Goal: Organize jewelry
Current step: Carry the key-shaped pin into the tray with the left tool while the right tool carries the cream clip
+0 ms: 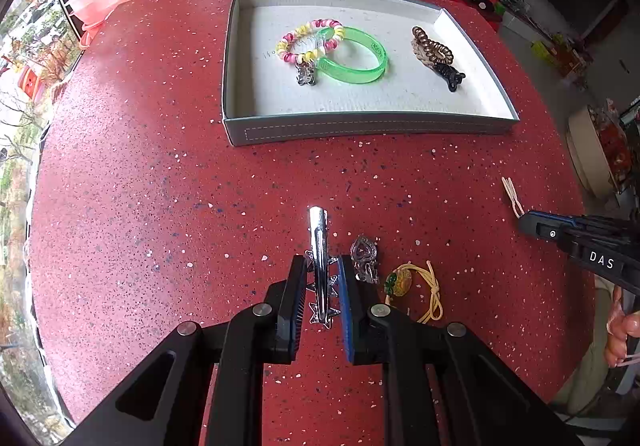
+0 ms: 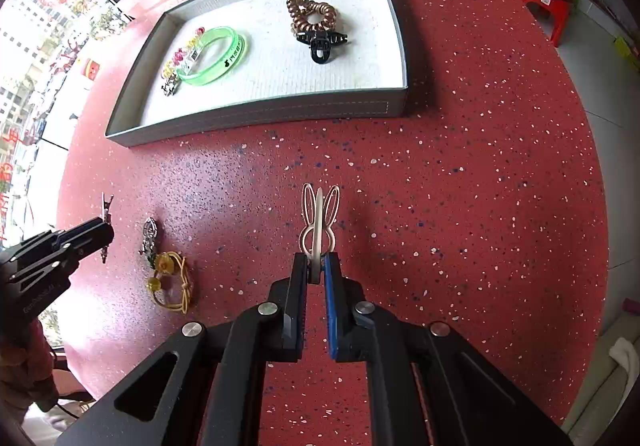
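Left claw grips silver clip; right claw reads "DAS".

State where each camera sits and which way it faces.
Left wrist: on the left claw, facing the tray; its fingers hold a silver clip; right claw at the edge.
Right wrist: on the right claw, holding a bunny clip; left claw visible.
Shared: tray, green bangle.

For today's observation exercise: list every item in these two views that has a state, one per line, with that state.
left gripper: shut on silver star clip
right gripper: shut on rabbit hair clip
tray: open, holds five pieces
green bangle: lying flat in tray
yellow hair tie: loose on table
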The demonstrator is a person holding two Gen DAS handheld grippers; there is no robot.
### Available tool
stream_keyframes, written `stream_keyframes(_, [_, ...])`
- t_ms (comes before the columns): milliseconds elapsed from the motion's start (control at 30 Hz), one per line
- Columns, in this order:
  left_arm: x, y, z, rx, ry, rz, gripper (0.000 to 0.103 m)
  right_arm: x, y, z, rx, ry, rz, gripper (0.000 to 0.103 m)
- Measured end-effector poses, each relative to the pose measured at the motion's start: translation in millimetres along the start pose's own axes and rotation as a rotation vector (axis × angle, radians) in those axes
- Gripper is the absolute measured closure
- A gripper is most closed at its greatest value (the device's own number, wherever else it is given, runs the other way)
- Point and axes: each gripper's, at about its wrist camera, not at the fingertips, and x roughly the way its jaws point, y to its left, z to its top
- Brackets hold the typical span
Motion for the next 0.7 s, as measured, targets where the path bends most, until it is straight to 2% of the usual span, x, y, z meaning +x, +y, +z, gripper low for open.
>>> stream_keyframes(200, [-14, 0, 18, -0.006, -0.036, -0.008, 0.069, -28, 7, 21, 0.009, -0.064, 0.049, 0.094])
stream_keyframes(367, [-21, -3, 46, 0.0, -0.078, -0.006, 0.069, -37, 11, 52, -0.005, -0.103, 0.079, 0.094])
stream_keyframes(533, [-20, -6, 79, -0.011, -0.115, -0.009, 0.069, -31, 18, 82, -0.018, -0.114, 0.096, 0.094])
stream_keyframes(700, [-3, -12, 105, -0.011, -0.113, 0.015, 0.069, -8, 21, 101, -0.011, -0.086, 0.109, 0.094])
